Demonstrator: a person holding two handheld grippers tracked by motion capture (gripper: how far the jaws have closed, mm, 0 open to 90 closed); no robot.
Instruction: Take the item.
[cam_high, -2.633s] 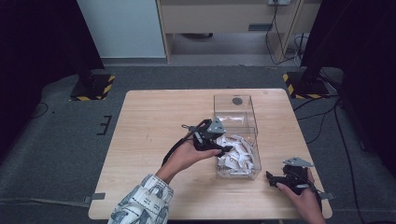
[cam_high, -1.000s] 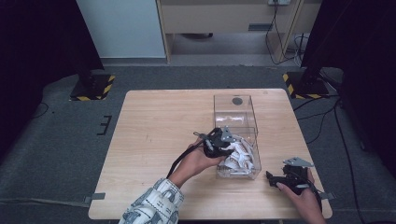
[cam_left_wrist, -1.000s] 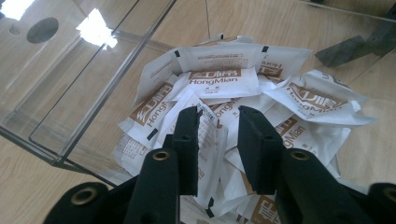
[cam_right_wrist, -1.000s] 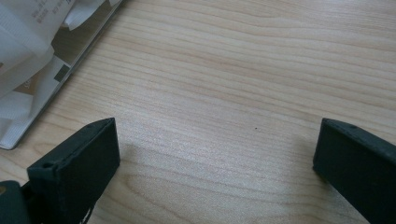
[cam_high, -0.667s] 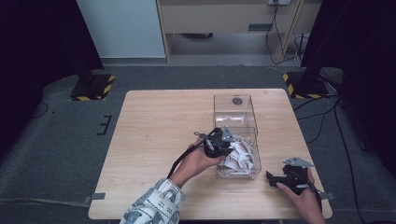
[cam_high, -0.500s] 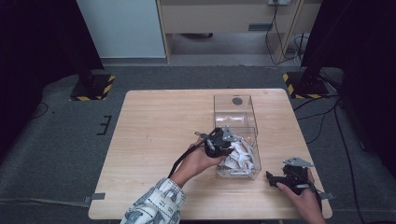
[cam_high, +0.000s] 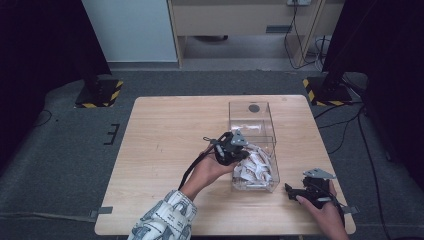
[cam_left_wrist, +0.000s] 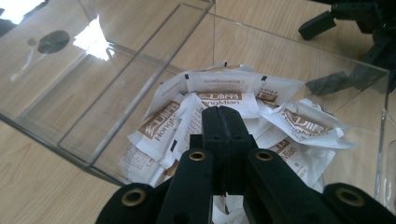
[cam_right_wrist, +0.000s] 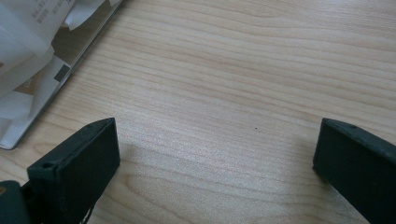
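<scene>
Sachets (cam_high: 254, 168) piled in the near compartment of the clear box (cam_high: 248, 108), right side of the table (cam_high: 160, 145).

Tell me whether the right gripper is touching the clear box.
Apart. In the high view the right gripper rests to the right of the clear box, with bare table between them. The right gripper view shows its open jaws over bare wood.
</scene>
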